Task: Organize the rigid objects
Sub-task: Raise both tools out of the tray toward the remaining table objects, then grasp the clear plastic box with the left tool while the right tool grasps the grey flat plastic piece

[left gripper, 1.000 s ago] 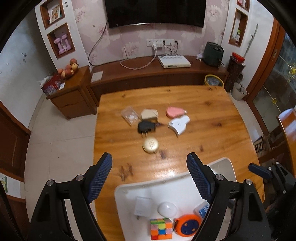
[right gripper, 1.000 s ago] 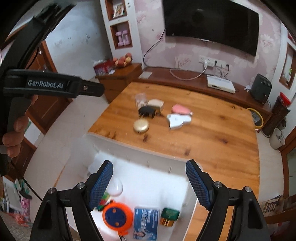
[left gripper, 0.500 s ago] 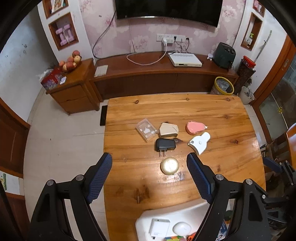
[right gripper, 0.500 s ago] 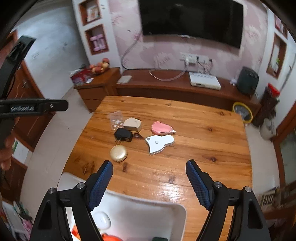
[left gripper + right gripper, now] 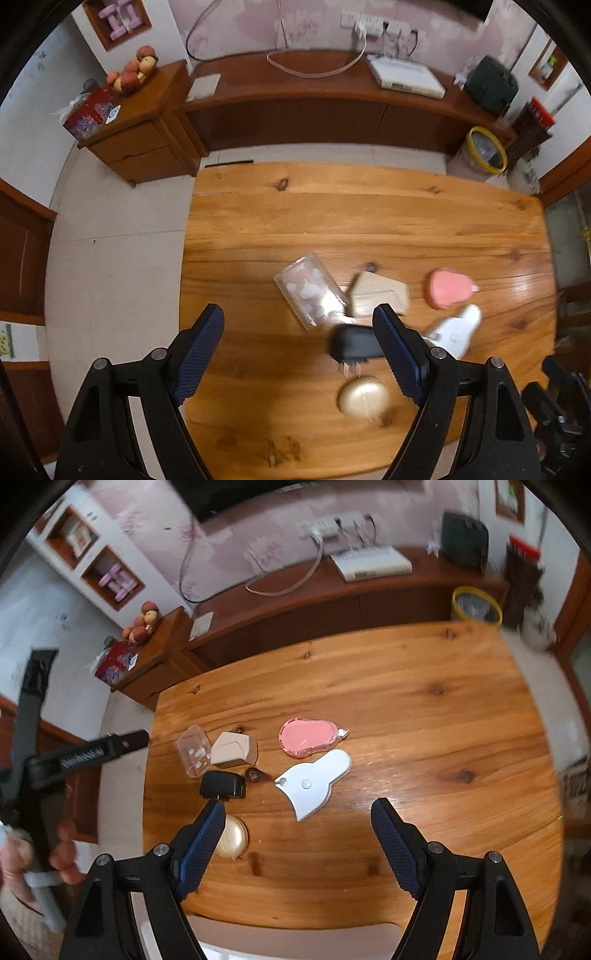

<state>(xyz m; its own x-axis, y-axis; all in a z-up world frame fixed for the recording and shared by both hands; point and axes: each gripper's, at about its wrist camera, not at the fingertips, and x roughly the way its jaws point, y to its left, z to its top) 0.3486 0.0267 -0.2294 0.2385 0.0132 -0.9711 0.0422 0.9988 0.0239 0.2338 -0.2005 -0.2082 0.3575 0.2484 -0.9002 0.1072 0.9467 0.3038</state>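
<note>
Several small items lie on the wooden table (image 5: 369, 221): a clear plastic case (image 5: 309, 293) (image 5: 192, 751), a beige box (image 5: 380, 299) (image 5: 233, 754), a pink tape dispenser (image 5: 448, 288) (image 5: 310, 737), a white flat gadget (image 5: 456, 332) (image 5: 314, 783), a black plug adapter (image 5: 352, 345) (image 5: 222, 785) and a gold round compact (image 5: 364, 398) (image 5: 232, 836). My left gripper (image 5: 297, 358) is open and empty, above the table short of the clear case. My right gripper (image 5: 297, 843) is open and empty, short of the white gadget.
A white tray's rim (image 5: 295, 941) shows at the table's near edge. A long wooden sideboard (image 5: 332, 92) with a white box and cables runs behind the table. A yellow-rimmed bin (image 5: 484, 149) stands at the far right. The left gripper's body (image 5: 81, 755) shows at left.
Both grippers have moved forward over the table toward the items. The white tray has slipped out of the left view and nearly out of the right view. Both stayed open.
</note>
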